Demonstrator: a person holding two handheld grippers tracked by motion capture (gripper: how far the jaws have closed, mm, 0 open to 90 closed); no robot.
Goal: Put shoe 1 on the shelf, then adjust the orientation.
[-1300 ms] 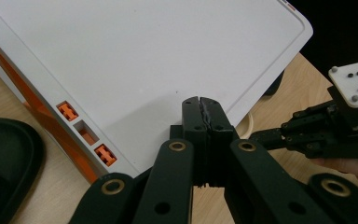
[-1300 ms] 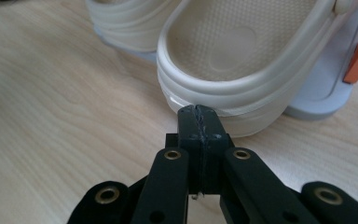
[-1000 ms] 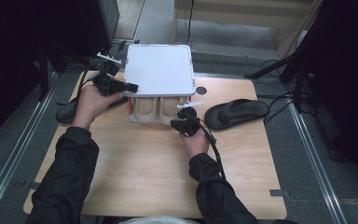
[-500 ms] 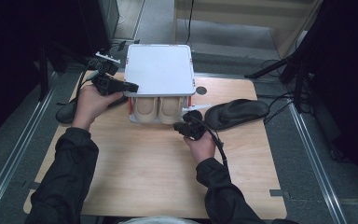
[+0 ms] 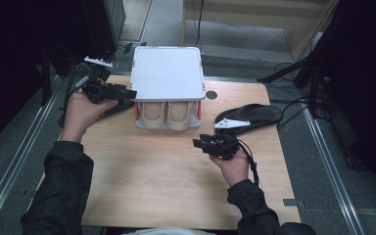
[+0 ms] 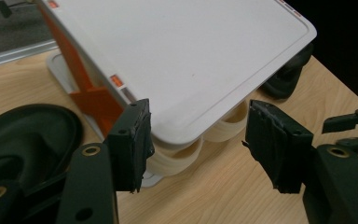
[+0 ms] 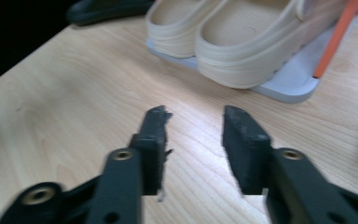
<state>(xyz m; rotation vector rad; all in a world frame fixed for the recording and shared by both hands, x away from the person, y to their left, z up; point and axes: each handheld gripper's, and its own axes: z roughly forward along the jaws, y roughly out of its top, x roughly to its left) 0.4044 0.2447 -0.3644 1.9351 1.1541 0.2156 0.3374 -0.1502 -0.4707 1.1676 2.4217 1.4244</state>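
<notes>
No legible text, brand, number or sign found in any view. The white rack top (image 6: pixel 191 60) carries small orange and grey tags (image 6: pixel 121 86) along its edge (too small and blurred to read). The cream shoes (image 7: pixel 233 32) and the wooden table (image 5: pixel 176 181) bear no markings.

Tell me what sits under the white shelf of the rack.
Under the white shelf stands a pair of cream clogs side by side on the rack's grey base. Their rounded ends stick out; the rest is hidden beneath the shelf.
</notes>
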